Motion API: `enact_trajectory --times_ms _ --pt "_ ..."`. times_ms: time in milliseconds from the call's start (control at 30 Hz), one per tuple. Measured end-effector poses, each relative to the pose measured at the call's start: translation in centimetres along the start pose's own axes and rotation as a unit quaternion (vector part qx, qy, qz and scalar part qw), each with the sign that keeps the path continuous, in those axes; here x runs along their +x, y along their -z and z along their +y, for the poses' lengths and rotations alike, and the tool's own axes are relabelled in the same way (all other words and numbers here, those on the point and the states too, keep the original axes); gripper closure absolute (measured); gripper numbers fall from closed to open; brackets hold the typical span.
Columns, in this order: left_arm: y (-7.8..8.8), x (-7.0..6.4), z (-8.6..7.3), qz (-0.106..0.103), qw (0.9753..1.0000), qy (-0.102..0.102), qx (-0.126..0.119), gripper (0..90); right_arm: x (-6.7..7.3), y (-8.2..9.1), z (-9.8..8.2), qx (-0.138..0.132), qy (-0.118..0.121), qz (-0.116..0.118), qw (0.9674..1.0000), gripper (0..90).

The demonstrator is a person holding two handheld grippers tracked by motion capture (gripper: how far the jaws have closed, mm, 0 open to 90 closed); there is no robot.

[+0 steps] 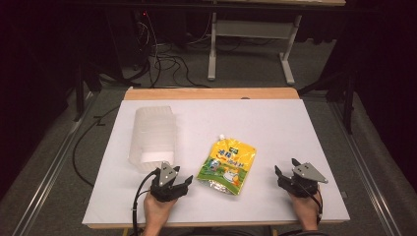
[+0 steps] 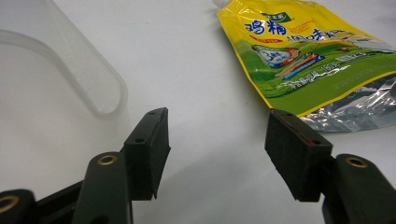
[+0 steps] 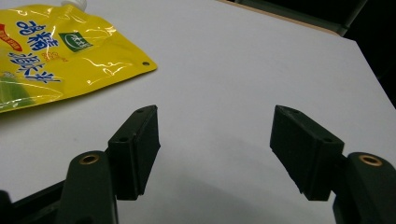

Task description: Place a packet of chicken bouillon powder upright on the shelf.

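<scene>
A yellow and green spouted pouch (image 1: 227,165) lies flat on the white table top (image 1: 275,123), its spout pointing away from me. A clear plastic container (image 1: 153,138) lies on its side to the left of it. My left gripper (image 1: 173,179) rests near the front edge, between the container's mouth and the pouch, jaws open with nothing between them. In the left gripper view the pouch (image 2: 308,56) is ahead right and the container rim (image 2: 100,88) ahead left of the gripper (image 2: 217,149). My right gripper (image 1: 286,170) sits open to the right of the pouch (image 3: 60,51), empty (image 3: 215,149).
A wooden table edge (image 1: 211,93) shows at the back of the white sheet. Beyond it are a white desk frame (image 1: 251,44) and cables (image 1: 167,59) on the floor. Bare white surface lies at the back and right of the table.
</scene>
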State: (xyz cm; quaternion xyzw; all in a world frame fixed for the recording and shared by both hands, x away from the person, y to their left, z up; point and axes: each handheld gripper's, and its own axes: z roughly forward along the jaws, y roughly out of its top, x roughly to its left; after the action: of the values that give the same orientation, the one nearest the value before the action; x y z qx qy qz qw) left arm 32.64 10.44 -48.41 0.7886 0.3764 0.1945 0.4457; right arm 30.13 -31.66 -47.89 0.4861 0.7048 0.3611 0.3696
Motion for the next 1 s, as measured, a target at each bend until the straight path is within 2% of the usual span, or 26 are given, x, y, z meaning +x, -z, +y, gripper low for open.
enact_trajectory --times_ms 200,667,1000 --pt "0.0 0.0 0.0 0.0 1.0 -0.001 0.001 40.1 0.0 0.0 0.0 0.0 0.001 0.0 1.0 33.2" --pt "-0.1 -0.3 0.2 0.003 0.9997 -0.021 0.009 41.8 0.1 -0.1 0.0 0.003 0.006 -0.002 1.0 33.1" --pt "-0.2 -0.8 1.4 -0.014 0.9994 -0.026 0.016 41.5 0.2 -0.1 0.0 0.001 0.007 -0.002 1.0 32.9"
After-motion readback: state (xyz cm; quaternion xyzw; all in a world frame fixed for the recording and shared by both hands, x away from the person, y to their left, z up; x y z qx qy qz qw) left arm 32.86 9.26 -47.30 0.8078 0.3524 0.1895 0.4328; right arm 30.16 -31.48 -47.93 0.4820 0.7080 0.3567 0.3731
